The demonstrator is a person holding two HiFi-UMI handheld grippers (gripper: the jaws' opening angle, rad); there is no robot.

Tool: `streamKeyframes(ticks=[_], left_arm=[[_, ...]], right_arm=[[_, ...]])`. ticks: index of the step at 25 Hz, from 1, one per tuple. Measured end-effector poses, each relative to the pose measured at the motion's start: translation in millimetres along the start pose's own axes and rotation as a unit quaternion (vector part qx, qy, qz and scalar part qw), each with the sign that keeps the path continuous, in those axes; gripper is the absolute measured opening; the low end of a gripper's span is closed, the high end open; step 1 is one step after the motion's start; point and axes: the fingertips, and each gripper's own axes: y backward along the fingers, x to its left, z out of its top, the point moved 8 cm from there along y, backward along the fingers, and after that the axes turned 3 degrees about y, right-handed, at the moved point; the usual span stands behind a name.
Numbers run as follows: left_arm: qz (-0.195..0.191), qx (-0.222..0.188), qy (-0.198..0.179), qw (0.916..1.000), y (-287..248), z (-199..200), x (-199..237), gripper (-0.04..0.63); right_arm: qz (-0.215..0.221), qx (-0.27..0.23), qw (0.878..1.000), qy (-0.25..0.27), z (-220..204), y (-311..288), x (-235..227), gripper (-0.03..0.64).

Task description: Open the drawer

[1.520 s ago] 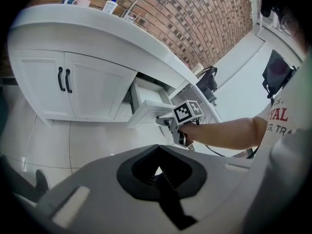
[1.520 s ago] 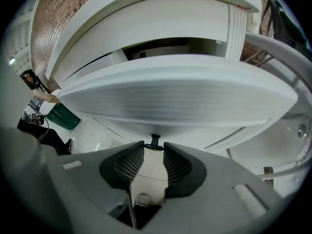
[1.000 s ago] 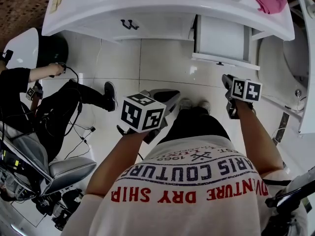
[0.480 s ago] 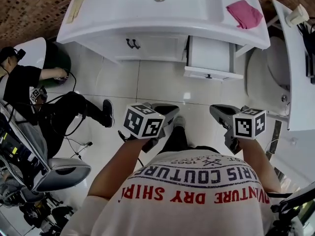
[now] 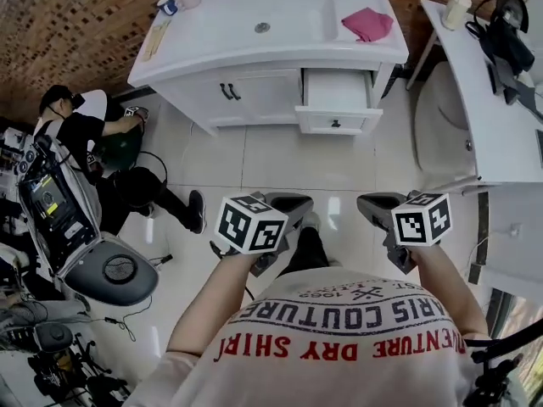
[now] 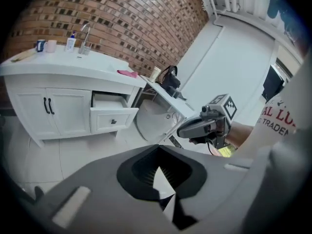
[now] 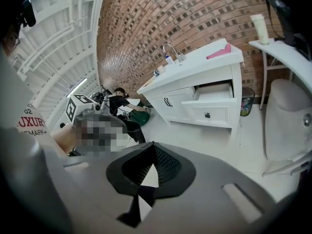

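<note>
Well, the drawer is out and both grippers are clear of it.
Over at the white vanity (image 5: 254,91), the drawer (image 5: 338,113) stands pulled out on its right side, below a pink cloth (image 5: 367,24) on the top. The left gripper (image 5: 293,203) and right gripper (image 5: 375,206) hover well apart from it above the tiled floor (image 5: 280,159), each with jaws pressed together on nothing.

Open drawer (image 5: 338,113) right of cabinet doors (image 5: 246,96), cloth (image 5: 366,24) on countertop (image 5: 195,49) above.
</note>
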Motion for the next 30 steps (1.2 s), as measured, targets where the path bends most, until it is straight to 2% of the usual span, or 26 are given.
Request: streamKeyframes(ticks=[4, 9, 12, 17, 30], left_arm=[[-0.001, 0.002, -0.027, 0.9996, 10, -31, -71, -0.006], [0.004, -0.008, -0.063, 0.9980, 20, -36, -102, -0.006], [0.010, -0.007, -0.064, 0.9979, 22, -42, -104, -0.006], [0.010, -0.006, -0.060, 0.9981, 28, -43, -97, -0.006], [0.009, 0.003, -0.049, 0.9987, 50, -46, -84, -0.006]], right_arm=[[0.014, -0.002, 1.000, 0.021, -36, 44, 37, 0.008], [0.025, -0.027, 0.998, 0.046, -42, 63, 62, 0.008], [0.039, -0.028, 0.998, 0.035, -48, 66, 67, 0.008], [0.024, -0.015, 0.998, 0.049, -44, 58, 77, 0.008], [0.026, 0.007, 0.998, 0.058, -28, 33, 98, 0.008]])
